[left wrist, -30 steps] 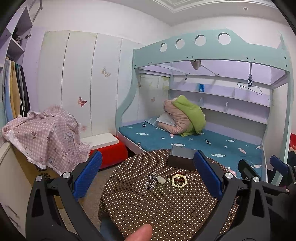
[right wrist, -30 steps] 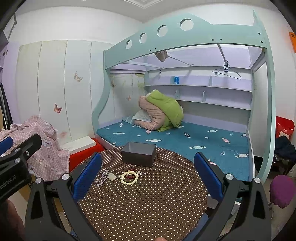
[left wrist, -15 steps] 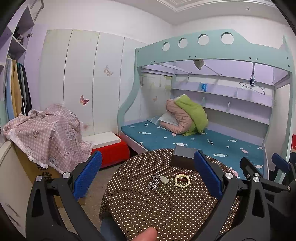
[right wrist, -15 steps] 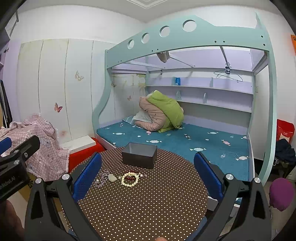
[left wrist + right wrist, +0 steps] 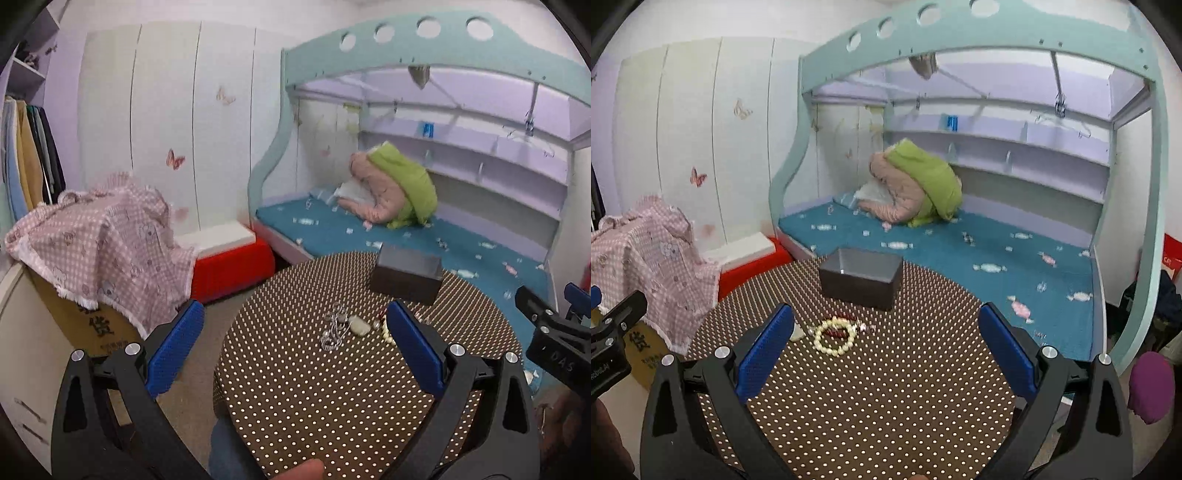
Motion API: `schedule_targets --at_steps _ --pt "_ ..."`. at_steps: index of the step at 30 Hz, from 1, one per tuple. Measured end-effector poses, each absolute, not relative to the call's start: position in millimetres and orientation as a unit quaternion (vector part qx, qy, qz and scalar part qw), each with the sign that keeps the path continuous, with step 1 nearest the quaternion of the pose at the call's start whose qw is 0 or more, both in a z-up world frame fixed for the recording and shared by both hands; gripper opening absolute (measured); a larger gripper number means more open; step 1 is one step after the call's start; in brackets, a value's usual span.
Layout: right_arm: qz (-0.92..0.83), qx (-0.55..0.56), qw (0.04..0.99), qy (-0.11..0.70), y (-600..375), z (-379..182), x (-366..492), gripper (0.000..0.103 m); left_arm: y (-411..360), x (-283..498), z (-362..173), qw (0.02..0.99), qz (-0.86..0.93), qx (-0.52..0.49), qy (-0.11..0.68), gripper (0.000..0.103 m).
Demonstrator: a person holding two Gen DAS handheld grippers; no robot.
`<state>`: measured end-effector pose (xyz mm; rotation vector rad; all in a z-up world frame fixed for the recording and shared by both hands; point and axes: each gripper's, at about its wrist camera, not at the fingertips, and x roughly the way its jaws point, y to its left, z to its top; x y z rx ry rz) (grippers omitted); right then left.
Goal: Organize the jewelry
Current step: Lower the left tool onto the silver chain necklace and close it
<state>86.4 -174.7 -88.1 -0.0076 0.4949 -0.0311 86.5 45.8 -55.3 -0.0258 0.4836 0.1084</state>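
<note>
A round table with a brown polka-dot cloth (image 5: 332,398) (image 5: 886,398) holds jewelry. A silver chain necklace with a pale stone pendant (image 5: 341,328) lies mid-table. A cream bead bracelet (image 5: 834,338) lies beside a dark red bead bracelet (image 5: 837,331). A dark grey open box (image 5: 406,275) (image 5: 862,277) stands at the far edge. My left gripper (image 5: 295,350) is open and empty, above the table short of the necklace. My right gripper (image 5: 886,350) is open and empty, short of the bracelets.
A bunk bed with a teal mattress (image 5: 960,251) stands behind the table. A red and white stool (image 5: 229,262) and a carton under a pink checked cloth (image 5: 99,240) stand to the left. A purple object (image 5: 1150,386) is at the right.
Both grippers have moved forward and down toward the table; the jewelry and box appear larger and closer. Both stay open.
</note>
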Motion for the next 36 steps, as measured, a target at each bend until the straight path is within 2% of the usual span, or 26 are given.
schedule_targets --at_steps 18,32,35,36 --pt "0.021 -0.008 0.924 0.383 -183 -161 177 0.096 45 226 -175 0.917 0.054 0.007 0.394 0.098" --pt "0.047 -0.012 0.901 0.432 -180 -196 204 0.096 49 272 -238 0.889 0.058 0.0 0.455 0.098" --pt "0.054 -0.014 0.898 0.437 -177 -199 209 0.096 50 276 -242 0.888 0.044 -0.008 0.458 0.093" --pt "0.056 -0.015 0.897 0.439 -177 -201 210 0.095 51 276 -242 0.888 0.037 -0.015 0.457 0.086"
